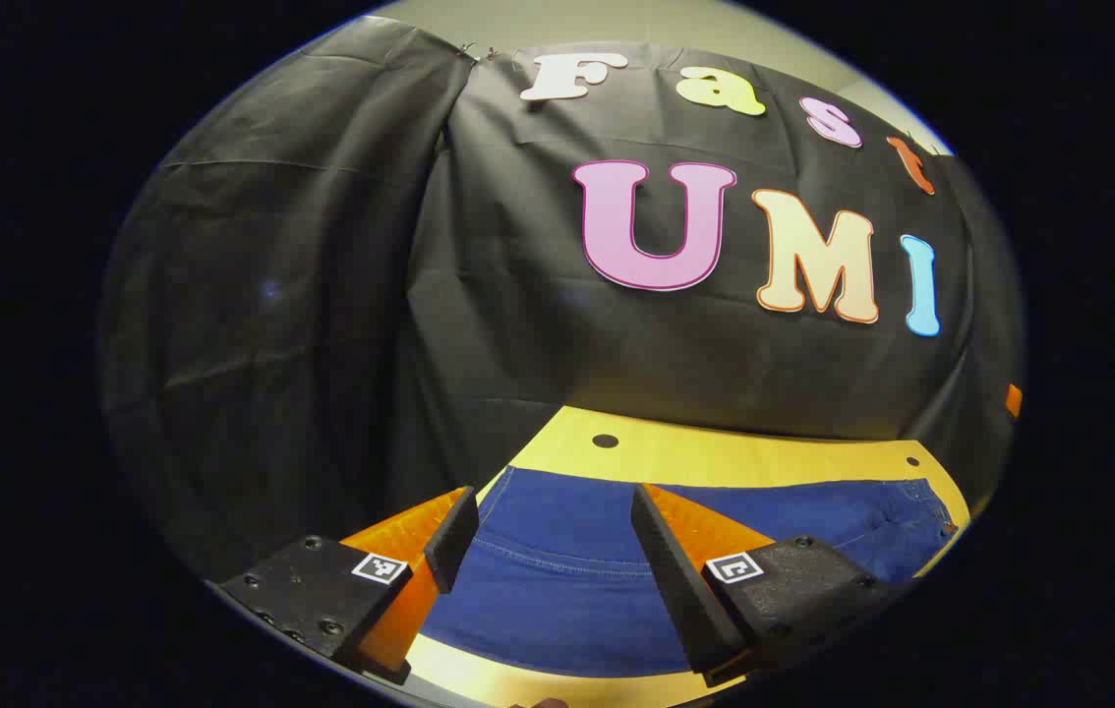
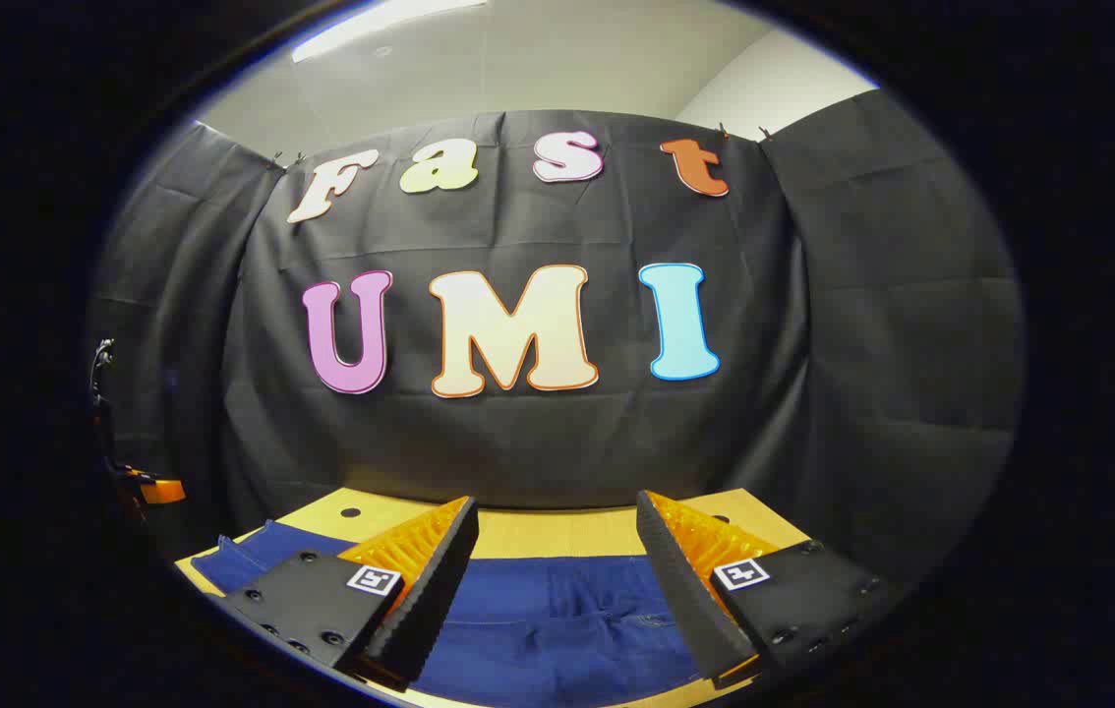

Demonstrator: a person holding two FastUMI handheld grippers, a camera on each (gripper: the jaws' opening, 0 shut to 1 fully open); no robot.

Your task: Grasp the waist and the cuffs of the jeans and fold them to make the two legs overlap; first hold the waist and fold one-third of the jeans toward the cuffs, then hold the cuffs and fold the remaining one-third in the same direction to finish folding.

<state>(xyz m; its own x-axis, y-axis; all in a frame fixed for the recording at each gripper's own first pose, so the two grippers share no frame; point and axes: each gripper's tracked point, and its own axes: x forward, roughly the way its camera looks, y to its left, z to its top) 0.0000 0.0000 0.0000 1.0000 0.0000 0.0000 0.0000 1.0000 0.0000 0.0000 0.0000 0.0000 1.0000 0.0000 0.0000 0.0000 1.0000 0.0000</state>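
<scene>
Dark blue jeans (image 1: 557, 580) lie flat across the yellow table (image 1: 715, 452). In the left gripper view the leg end is below me and the waist (image 1: 921, 511) reaches to the far right. My left gripper (image 1: 548, 536) hovers above the fabric, open, with nothing between its fingers. In the right gripper view the jeans (image 2: 557, 619) spread under me, with the pocket and fly area near the middle. My right gripper (image 2: 553, 570) is also open above the denim, holding nothing.
The table's far edge meets the black cloth wall (image 2: 538, 442). Small dark holes (image 1: 605, 441) dot the tabletop near the back. An orange and black piece of gear (image 2: 130, 472) shows at the far left of the right gripper view.
</scene>
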